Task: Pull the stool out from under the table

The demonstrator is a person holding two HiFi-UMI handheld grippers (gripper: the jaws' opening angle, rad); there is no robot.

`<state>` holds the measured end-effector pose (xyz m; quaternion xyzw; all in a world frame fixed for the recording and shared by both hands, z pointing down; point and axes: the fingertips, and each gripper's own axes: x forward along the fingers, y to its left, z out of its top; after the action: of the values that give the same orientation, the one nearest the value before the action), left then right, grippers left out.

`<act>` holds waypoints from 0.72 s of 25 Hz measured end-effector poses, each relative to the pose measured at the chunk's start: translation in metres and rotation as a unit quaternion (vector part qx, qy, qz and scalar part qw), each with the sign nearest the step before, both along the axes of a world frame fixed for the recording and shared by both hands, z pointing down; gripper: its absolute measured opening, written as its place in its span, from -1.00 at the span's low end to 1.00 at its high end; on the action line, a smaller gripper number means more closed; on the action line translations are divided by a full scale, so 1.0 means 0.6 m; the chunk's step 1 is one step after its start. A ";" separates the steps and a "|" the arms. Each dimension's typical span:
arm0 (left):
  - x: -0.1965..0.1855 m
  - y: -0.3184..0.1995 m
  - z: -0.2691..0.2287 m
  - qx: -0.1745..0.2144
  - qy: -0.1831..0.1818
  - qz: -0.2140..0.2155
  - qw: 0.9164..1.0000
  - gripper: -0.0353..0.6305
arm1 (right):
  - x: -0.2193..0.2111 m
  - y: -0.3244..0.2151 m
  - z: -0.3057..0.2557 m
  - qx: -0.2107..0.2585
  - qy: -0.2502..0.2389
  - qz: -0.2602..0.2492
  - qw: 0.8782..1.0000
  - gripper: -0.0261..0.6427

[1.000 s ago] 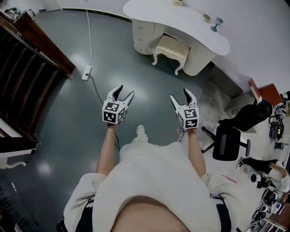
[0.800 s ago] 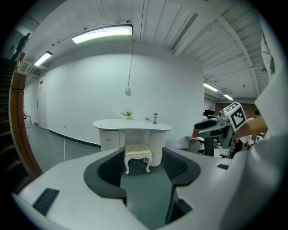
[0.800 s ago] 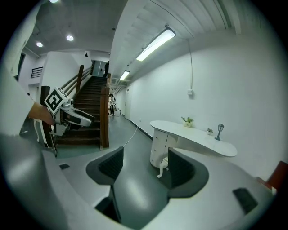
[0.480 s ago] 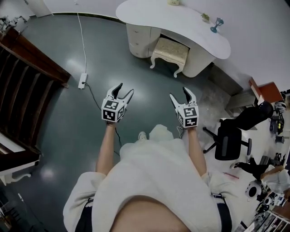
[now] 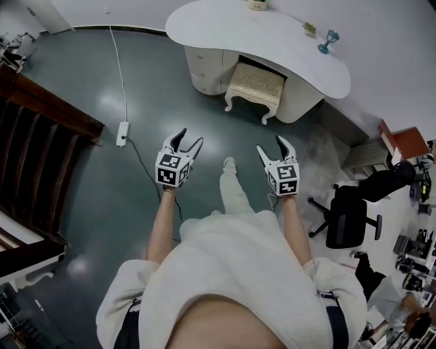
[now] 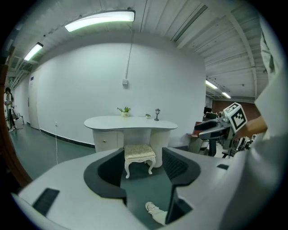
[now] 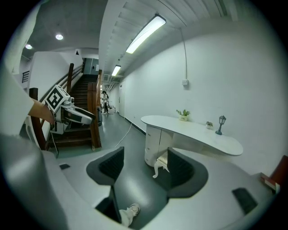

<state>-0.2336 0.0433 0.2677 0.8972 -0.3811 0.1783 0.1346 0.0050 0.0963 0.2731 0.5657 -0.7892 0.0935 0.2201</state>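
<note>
Holding left tongs (image 5: 189,137) and right tongs (image 5: 270,142) released, empty; stool (image 5: 255,84) well ahead is sitting under surface (image 5: 218,24), untouched; pull pending.

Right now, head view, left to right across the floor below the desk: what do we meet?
In order: staircase → power strip → left gripper → shoe → right gripper → office chair.

Dark glossy floor (image 5: 136,82): white table (image 5: 272,34) at far side, stool (image 5: 255,83) partly under its front edge; power strip (image 5: 122,133) w/ cable (image 5: 117,75) left, office chair (image 5: 347,218) right. Tabletop: pot (image 5: 257,4), sm. plant (image 5: 310,28), mini lantern (image 5: 327,39).
</note>
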 end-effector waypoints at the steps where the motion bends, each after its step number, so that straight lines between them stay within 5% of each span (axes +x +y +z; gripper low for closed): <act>1: 0.007 -0.020 0.001 -0.001 0.000 0.000 1.000 -0.12 | 0.006 -0.022 0.003 -0.001 -0.002 0.000 1.000 -0.04; 18: 0.169 -0.359 -0.006 -0.021 -0.030 0.032 0.999 -0.12 | 0.158 -0.357 0.010 -0.014 -0.034 0.036 0.999 -0.04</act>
<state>-0.1321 -0.1720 0.2643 0.9001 -0.3522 0.2172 0.1363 0.0996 -0.1182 0.2792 0.5869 -0.7740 0.1319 0.1974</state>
